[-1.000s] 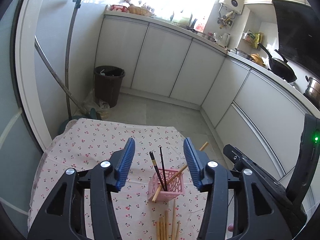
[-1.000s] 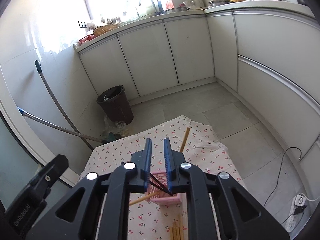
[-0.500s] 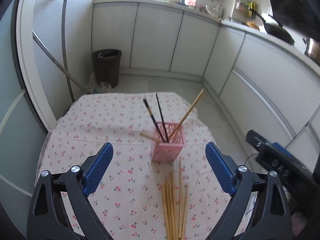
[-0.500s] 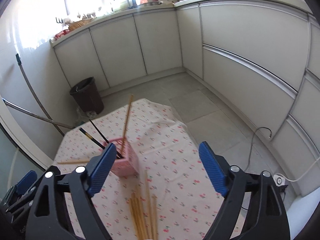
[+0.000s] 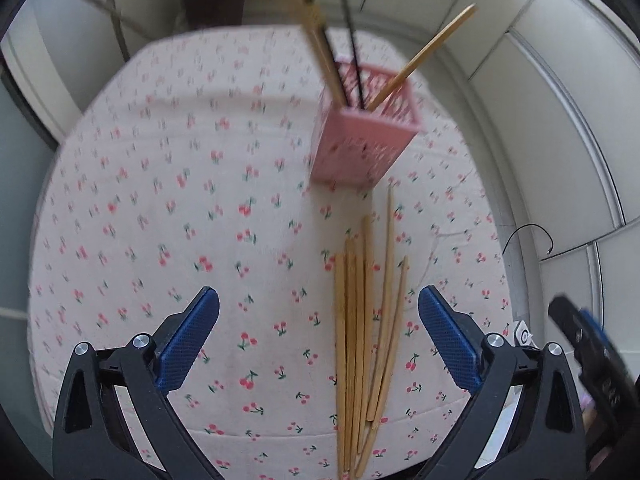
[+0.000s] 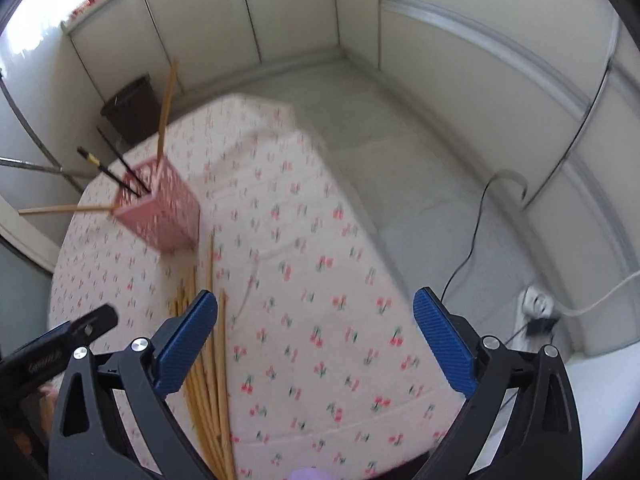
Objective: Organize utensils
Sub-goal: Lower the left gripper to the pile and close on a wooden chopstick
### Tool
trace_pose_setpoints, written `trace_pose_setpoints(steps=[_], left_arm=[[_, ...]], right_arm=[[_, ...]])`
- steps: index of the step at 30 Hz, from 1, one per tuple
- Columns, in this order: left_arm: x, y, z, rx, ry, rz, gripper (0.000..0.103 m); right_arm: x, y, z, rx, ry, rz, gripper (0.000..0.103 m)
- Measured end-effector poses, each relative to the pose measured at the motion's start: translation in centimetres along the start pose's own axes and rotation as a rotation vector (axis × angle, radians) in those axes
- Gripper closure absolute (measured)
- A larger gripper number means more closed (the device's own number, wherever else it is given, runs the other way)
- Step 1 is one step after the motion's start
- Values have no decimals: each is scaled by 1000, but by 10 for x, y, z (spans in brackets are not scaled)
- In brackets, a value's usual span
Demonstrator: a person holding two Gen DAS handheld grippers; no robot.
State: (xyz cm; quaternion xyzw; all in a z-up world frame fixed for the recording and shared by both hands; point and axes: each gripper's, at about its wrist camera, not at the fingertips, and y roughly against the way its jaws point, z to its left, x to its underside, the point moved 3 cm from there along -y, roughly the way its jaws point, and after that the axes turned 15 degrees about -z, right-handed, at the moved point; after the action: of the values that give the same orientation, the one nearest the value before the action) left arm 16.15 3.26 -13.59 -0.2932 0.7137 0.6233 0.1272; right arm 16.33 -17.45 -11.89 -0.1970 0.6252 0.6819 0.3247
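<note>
Both grippers sit lower and closer over the cloth than half a second back, and the view is blurred. The left gripper (image 5: 318,320) has its blue fingers (image 5: 188,340) spread wide, empty, just as they were half a second ago. The right gripper (image 6: 316,328) is the same story: fingers (image 6: 444,340) wide apart, holding nothing, where a full second ago they were nearly pinched together over the holder.

The pink holder (image 5: 362,136) now stands farther up in the left view, toward the far right part of the counter (image 5: 160,200), with two dark chopsticks (image 5: 352,40) and two wooden ones (image 5: 424,52) leaning out of it at different angles.

Room to move: the cherry-print cloth is bare across the whole left half in the left view. In the right view the counter's right edge (image 6: 360,224) drops off to the tiled floor (image 6: 420,140), where a cable (image 6: 476,232) runs to a socket strip (image 6: 536,304). A dark bin (image 6: 132,104) stands beyond the far edge by the cabinets.

The loose wooden chopsticks (image 5: 360,340) lie in a bundle on the cloth, running from just beside the holder's base toward the near edge. In the left view the bundle lies between the fingers, nearer the right one, not touched. In the right view the bundle (image 6: 208,380) passes under and beside the left finger, with the right finger well apart from it.
</note>
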Motion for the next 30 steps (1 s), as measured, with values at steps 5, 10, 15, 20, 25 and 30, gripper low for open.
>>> trace_pose_setpoints(steps=[5,10,15,20,25,30], left_arm=[[10,-34,8,-16,80,112,7],[17,-51,4,-87,44,118,8],[20,-59,2,-138,-21,92,13],[21,-68,1,-147,-34,97,27],[26,-79,0,-135,-28,119,39],[27,-85,-13,-134,-73,109,58]], right_arm=[[19,-15,-16,-108,-162,176,7],[17,-12,-25,-117,-232,177,7],[19,-17,-25,-134,-257,204,7],[19,-15,-19,-145,-235,200,7],[20,-17,-22,-134,-242,203,7],[20,-19,-23,-125,-248,208,7]])
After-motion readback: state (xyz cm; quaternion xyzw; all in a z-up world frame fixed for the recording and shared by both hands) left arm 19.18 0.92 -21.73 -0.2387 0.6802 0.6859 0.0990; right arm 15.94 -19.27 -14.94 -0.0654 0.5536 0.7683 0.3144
